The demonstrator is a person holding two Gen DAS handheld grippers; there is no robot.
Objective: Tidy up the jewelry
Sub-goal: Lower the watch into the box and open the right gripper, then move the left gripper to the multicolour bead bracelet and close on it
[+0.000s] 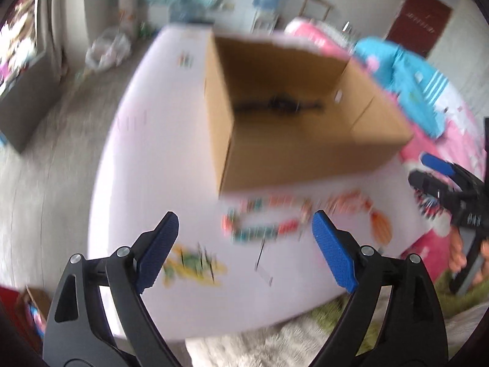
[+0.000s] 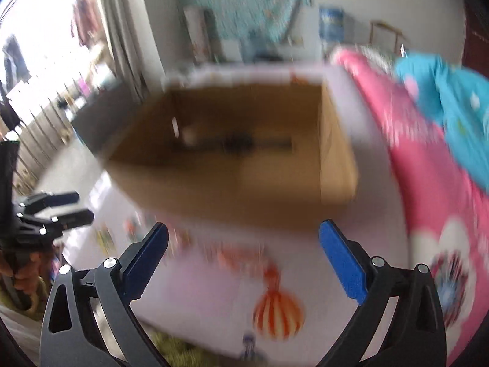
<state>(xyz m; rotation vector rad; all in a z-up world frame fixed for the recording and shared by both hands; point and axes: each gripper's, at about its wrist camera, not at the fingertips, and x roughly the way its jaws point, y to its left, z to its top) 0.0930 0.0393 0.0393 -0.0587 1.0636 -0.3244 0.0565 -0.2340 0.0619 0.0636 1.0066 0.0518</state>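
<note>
Hovering over a pale table (image 1: 128, 183), the left gripper (image 1: 244, 241) and the right gripper (image 2: 244, 253) both stand with their blue pads spread wide and nothing between them. Beyond the fingertips of both sits an open cardboard box (image 1: 305, 159), and a dark strand-like piece, too blurred to name, lies on its floor (image 1: 278, 105). Between the left gripper's pads and the box wall, blurred orange and teal jewelry (image 1: 262, 226) lies scattered on the tabletop, apart from either tool. A yellow and green shape (image 1: 192, 266) shows just beside the left gripper's left pad; whether it is an ornament or a print on the table is unclear. An orange striped balloon picture (image 2: 278, 312) marks the surface between the right gripper's pads. To the right of both tools spreads pink bedding (image 2: 428, 183) with a turquoise garment (image 2: 452, 107) on top.
</note>
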